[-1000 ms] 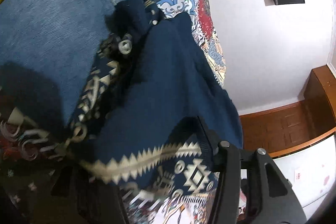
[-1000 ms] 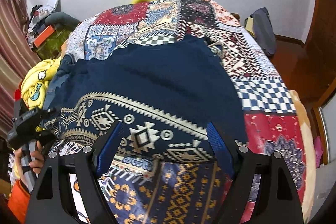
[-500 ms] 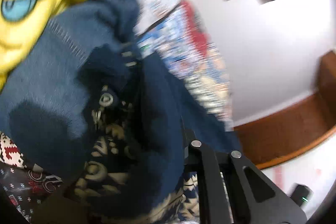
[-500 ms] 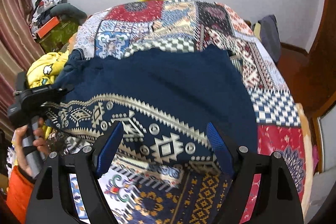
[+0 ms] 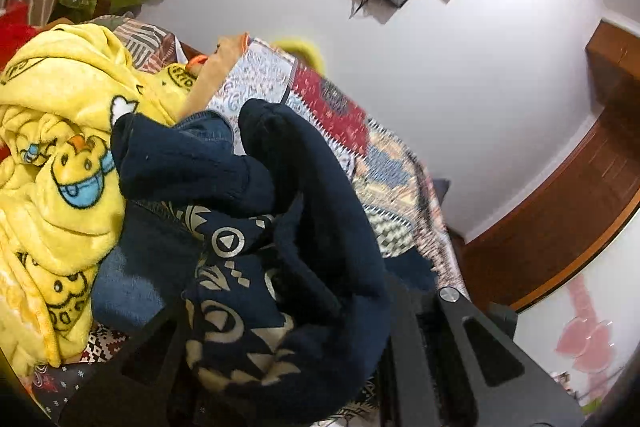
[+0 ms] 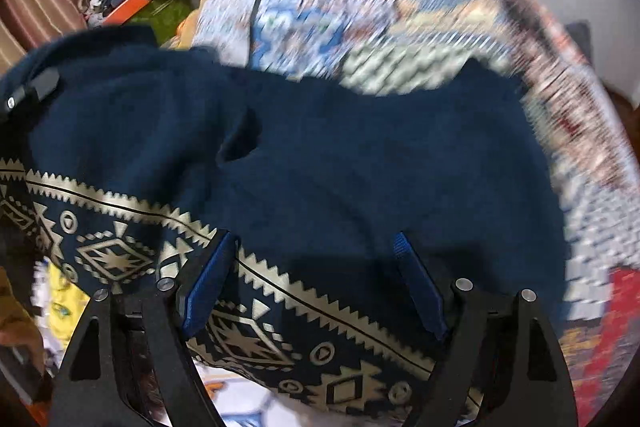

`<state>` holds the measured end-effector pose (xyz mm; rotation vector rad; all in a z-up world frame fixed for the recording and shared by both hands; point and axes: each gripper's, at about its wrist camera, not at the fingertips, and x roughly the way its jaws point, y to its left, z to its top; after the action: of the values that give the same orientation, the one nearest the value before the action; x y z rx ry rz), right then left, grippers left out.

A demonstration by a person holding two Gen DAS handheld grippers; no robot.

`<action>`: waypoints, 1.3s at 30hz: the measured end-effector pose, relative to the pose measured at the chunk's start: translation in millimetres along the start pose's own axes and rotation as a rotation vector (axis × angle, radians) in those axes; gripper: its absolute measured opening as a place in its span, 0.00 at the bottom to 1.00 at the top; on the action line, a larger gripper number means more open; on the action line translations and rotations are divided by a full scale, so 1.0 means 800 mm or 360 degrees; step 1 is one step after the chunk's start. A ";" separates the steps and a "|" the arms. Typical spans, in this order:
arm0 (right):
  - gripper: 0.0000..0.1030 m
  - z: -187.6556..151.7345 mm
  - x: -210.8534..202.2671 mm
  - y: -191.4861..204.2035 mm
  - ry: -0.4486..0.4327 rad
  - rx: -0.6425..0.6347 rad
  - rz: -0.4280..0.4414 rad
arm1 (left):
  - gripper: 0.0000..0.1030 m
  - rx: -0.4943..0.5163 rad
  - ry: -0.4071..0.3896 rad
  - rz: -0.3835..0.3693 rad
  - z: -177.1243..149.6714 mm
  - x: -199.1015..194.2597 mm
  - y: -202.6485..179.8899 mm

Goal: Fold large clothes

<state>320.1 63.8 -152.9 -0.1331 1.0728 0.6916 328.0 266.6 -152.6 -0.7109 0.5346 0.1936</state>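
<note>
The sweater (image 5: 320,227) is soft, thick knit — it looks fairly heavy and limp, sagging wherever it is not held, so the patterned hem or a side seam seems the best place to grip. On the left, the left gripper (image 5: 288,347) has its jaws closed on a bunched fold of it, lifted beside the yellow blanket (image 5: 52,167). The rest lies draped across the bed (image 6: 400,7). On the right, the right gripper (image 6: 316,287) hovers low over the hem — jaws wide apart, holding nothing, pointing across the bed.
</note>
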 end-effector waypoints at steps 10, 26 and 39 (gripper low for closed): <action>0.88 -0.029 -0.071 -0.052 -0.0119 0.0004 -0.0012 | 0.11 0.0134 0.0119 -0.0188 -0.032 0.047 -0.105; 0.88 -0.118 -0.150 -0.217 -0.0203 0.0476 -0.0257 | 0.11 0.0670 0.0691 -0.0206 -0.193 0.142 -0.207; 0.88 -0.134 -0.208 -0.197 -0.0288 0.0413 -0.0334 | 0.40 0.0747 0.0896 -0.0331 -0.236 0.099 -0.205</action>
<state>280.9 -180.7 -100.5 0.0403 0.9495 0.3640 376.6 18.0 -220.4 -0.3470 0.9964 -0.3321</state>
